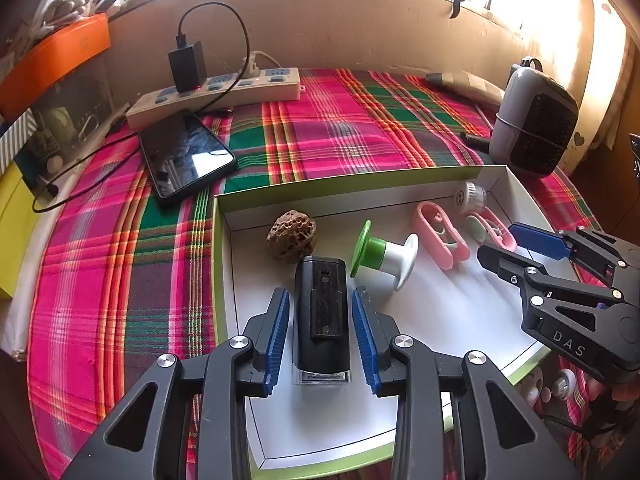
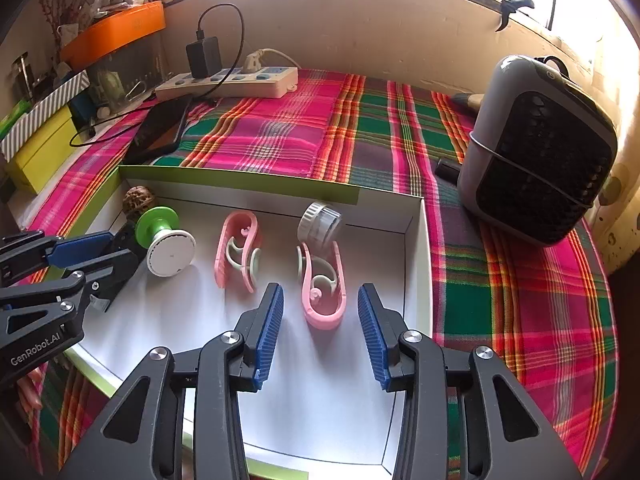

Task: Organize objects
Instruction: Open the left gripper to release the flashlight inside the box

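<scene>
A shallow white box with green rim (image 1: 360,178) (image 2: 240,180) lies on the plaid cloth. In it are a black rectangular device (image 1: 321,312), a brown pitted nut (image 1: 291,235) (image 2: 138,198), a green-and-white spool (image 1: 384,254) (image 2: 166,246), two pink clips (image 1: 440,236) (image 2: 238,250) (image 2: 324,292) and a small grey-capped jar (image 1: 469,196) (image 2: 320,222). My left gripper (image 1: 320,336) is open, its pads on either side of the black device without touching it. My right gripper (image 2: 320,334) is open just short of the nearer pink clip.
A phone (image 1: 186,156) and a power strip with charger (image 1: 216,90) lie at the back left. A grey and black fan heater (image 2: 536,152) stands at the right. Boxes (image 2: 44,144) are stacked along the left edge.
</scene>
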{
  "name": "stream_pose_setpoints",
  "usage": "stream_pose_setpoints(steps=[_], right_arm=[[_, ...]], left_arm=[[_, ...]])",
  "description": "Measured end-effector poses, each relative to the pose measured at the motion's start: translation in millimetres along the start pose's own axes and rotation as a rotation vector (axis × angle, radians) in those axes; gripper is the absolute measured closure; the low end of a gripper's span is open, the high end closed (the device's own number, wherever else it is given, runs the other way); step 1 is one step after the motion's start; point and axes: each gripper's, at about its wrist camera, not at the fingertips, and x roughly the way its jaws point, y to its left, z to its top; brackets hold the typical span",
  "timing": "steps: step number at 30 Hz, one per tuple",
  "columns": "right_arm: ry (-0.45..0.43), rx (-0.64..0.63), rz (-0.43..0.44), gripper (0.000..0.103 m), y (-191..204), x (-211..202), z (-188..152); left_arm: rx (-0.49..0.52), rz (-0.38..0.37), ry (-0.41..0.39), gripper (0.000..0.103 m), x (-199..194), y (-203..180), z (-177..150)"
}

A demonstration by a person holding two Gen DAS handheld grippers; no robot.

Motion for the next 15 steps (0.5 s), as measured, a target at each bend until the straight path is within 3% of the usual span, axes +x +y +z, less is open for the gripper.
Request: stream_pose_setpoints(steps=[15], right_arm=[[-0.047, 0.017, -0.002, 0.060, 6.7, -26.0, -6.7]], left_arm=[[0.004, 0.000, -0.063, 0.071, -33.3, -9.1, -9.2]])
